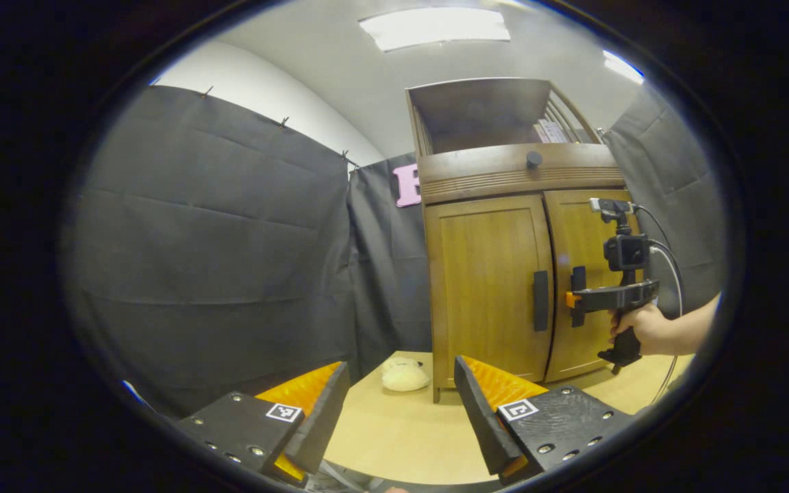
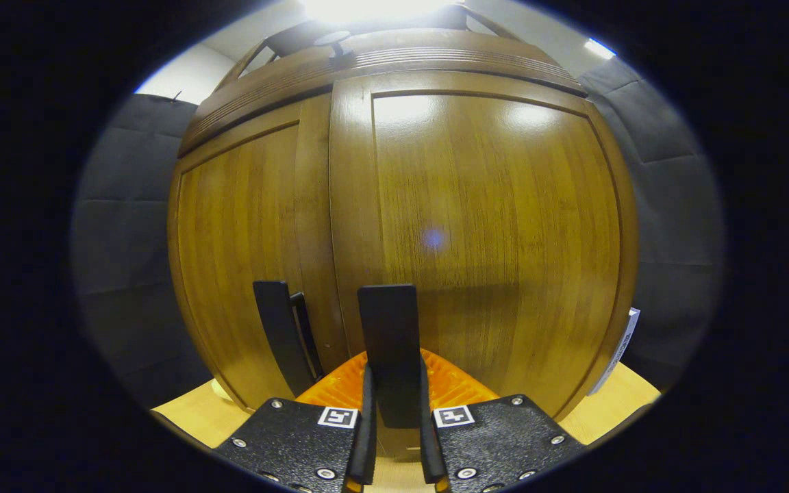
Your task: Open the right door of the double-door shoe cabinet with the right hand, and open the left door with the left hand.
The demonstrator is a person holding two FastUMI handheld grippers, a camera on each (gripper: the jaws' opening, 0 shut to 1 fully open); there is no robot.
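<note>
Black cloth walls surround the shoe cabinet [image 1: 497,287]; my right hand-held gripper [image 2: 394,411] clamps the right door's upright handle [image 2: 387,342], my left hand-held gripper [image 1: 401,411] gapes farther back.

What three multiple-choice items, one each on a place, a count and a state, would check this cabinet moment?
1. Where does the plush toy lie?
A. on the table by the shoe cabinet's left corner
B. on top of the cabinet
C. in the left gripper

2. How many black door handles show on the cabinet front?
A. one
B. two
C. four

3. How does the right gripper stand?
A. wide open, far from the doors
B. closed on the right door handle
C. closed on the left door handle

Key: 1 A, the toy rests on the tabletop; 2 B, one handle per door; 3 B, both fingers press that handle, and both doors look closed.
</note>
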